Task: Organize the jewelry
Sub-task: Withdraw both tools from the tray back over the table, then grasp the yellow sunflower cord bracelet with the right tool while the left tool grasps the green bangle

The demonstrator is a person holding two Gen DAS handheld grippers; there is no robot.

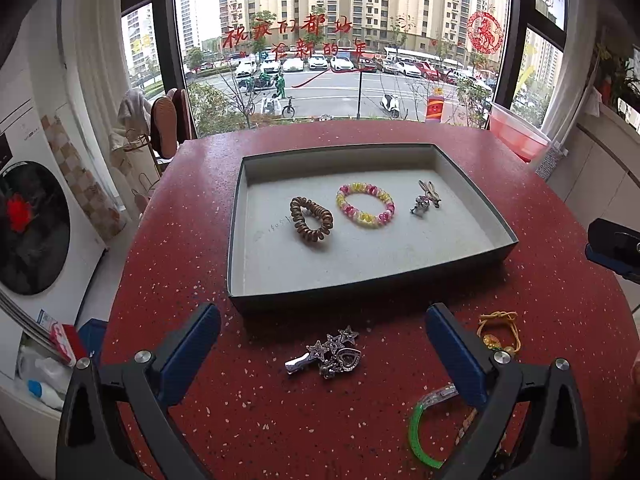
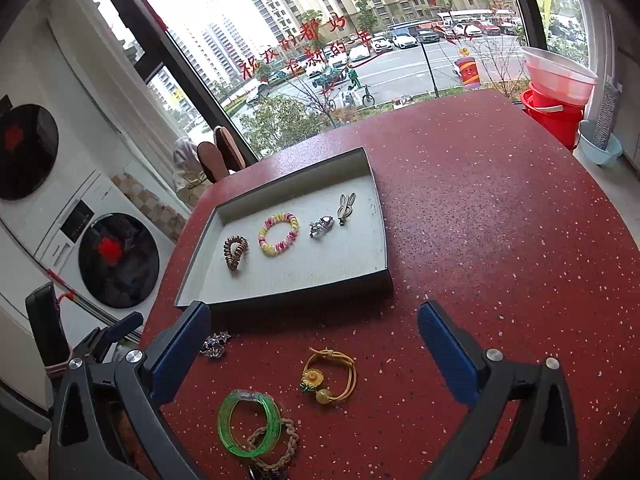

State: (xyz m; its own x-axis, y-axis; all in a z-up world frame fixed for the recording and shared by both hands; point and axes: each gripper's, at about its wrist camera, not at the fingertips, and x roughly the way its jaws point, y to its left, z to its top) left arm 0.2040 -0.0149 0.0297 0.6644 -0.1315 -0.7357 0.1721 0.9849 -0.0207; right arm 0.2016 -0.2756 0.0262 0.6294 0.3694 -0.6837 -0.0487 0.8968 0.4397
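A grey tray (image 1: 256, 276) (image 2: 224, 216) on the red table holds a brown coil hair tie (image 1: 311, 219) (image 2: 235, 252), a pink-yellow bead bracelet (image 1: 365, 205) (image 2: 279, 233) and silver clips (image 1: 426, 199) (image 2: 332, 218). My left gripper (image 1: 324, 336) is open, above a silver star hair clip (image 1: 326, 354) (image 2: 216, 345). My right gripper (image 2: 316, 332) is open, above a yellow sunflower cord bracelet (image 2: 330, 376) (image 1: 500, 332). A green bangle (image 2: 249, 422) (image 1: 420, 436) lies over a braided tan ring (image 2: 280, 444).
The table's edge curves on both sides. Washing machines (image 2: 112, 256) stand at the left. A red bucket (image 2: 554, 114) with a pink basin sits at the far right. A large window (image 1: 340, 40) is behind the table.
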